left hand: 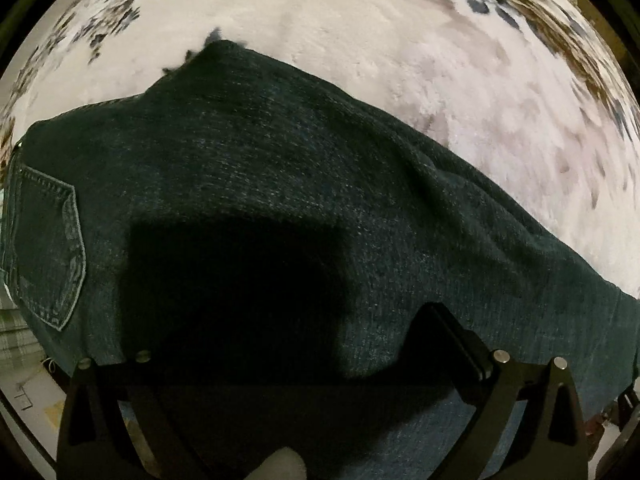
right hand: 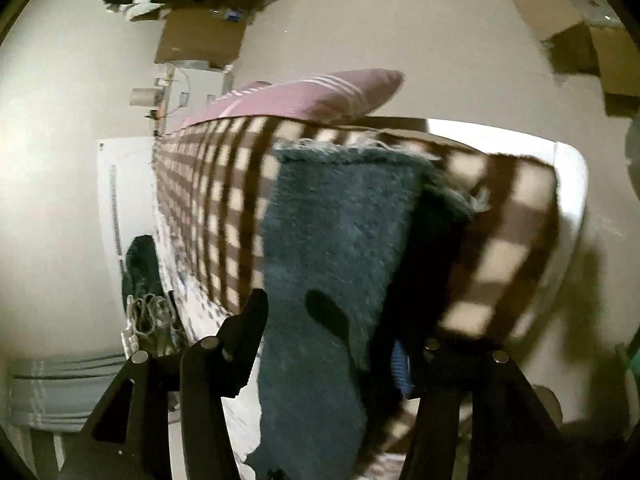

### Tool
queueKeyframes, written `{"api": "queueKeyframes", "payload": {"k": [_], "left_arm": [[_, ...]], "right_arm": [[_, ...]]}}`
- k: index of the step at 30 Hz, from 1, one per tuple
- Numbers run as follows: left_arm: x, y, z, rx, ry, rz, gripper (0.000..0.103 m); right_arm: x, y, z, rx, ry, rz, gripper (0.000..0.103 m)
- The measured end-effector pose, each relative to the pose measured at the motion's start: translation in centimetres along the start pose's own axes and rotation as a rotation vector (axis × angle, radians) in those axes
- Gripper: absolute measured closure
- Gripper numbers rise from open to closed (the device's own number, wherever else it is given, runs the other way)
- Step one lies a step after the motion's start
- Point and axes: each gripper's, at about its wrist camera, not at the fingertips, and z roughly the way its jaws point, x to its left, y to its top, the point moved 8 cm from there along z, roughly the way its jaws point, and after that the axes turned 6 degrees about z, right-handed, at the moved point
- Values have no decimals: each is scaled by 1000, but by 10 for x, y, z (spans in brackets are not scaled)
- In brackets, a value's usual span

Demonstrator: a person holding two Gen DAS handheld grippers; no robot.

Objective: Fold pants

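Lying spread across a pale, fluffy bed cover [left hand: 360, 40], dark denim pants [left hand: 280, 168] fill most of the left wrist view, a stitched back pocket [left hand: 48, 252] at the left edge. The left gripper [left hand: 288, 344] points straight down over them, jaws released and spread wide, nothing pinched. Bare cover stretches beyond the far edge of the denim. Only the right wrist view shows a frayed hem [right hand: 352, 150] of a pant leg lying on a brown checked blanket [right hand: 208, 208], with a pink pillow [right hand: 312, 96] beyond and open floor around. The right gripper [right hand: 336, 344] straddles the leg, jaws partly apart; whether they pinch it, I cannot tell.
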Motion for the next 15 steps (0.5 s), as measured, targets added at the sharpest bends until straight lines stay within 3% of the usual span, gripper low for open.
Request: {"api": "queueKeyframes", "payload": {"k": [3, 8, 9, 10, 11, 15], "left_arm": [[-5, 6, 3, 12, -2, -1, 0], [9, 21, 1, 19, 1, -19, 0], [9, 30, 6, 17, 3, -26, 0], [11, 34, 7, 12, 4, -32, 0], [12, 37, 7, 9, 5, -36, 0], [15, 40, 3, 26, -21, -36, 0]], "right_arm": [[-5, -6, -2, 12, -21, -22, 48], [-4, 4, 7, -40, 76, 26, 50], [-1, 6, 12, -55, 66, 16, 56], [4, 9, 19, -71, 41, 2, 81], [3, 11, 24, -84, 13, 3, 95], [21, 2, 12, -166, -43, -47, 95]]}}
